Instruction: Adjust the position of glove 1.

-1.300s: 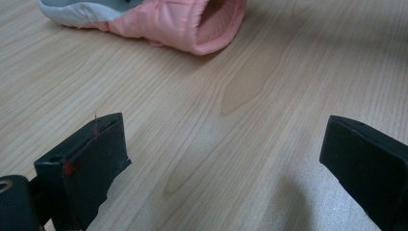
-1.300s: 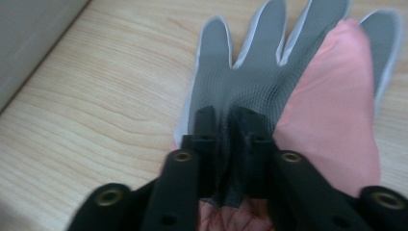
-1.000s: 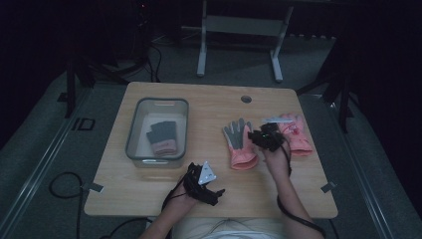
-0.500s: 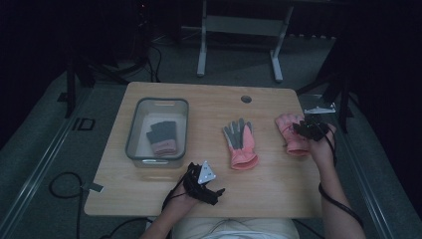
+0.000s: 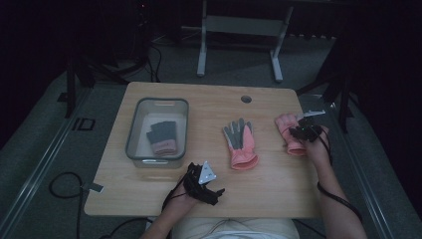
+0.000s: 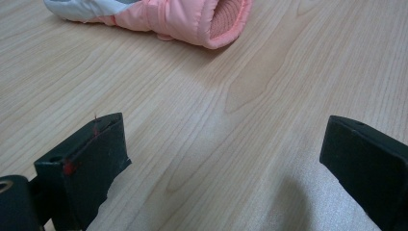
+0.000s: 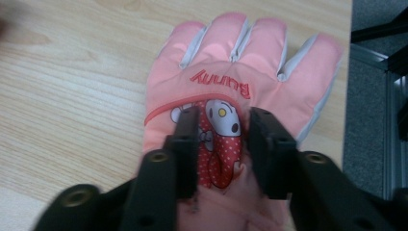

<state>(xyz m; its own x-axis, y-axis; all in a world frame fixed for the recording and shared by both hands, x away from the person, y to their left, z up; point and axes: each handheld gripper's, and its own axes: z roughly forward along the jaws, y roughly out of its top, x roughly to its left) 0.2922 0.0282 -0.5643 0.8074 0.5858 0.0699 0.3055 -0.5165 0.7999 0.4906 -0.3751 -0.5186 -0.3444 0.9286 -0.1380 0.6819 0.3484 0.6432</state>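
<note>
- Pink glove (image 7: 240,86) now lies near the table's (image 5: 199,104) right edge; my right gripper (image 7: 223,144) dragged it there
- Narrowed jaws pinch its back; left gripper (image 6: 226,163) gapes, empty

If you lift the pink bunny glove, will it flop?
Probably: the pink glove looks soft and padded, bunching between the right tool, so its fingers would likely droop. It seems light and, being fabric, unlikely to slip or roll.

A clear bin (image 5: 135,130) is sitting on the tabletop (image 5: 209,104), holding a dark glove (image 5: 161,137) (pink cuff toward the near wall).
</note>
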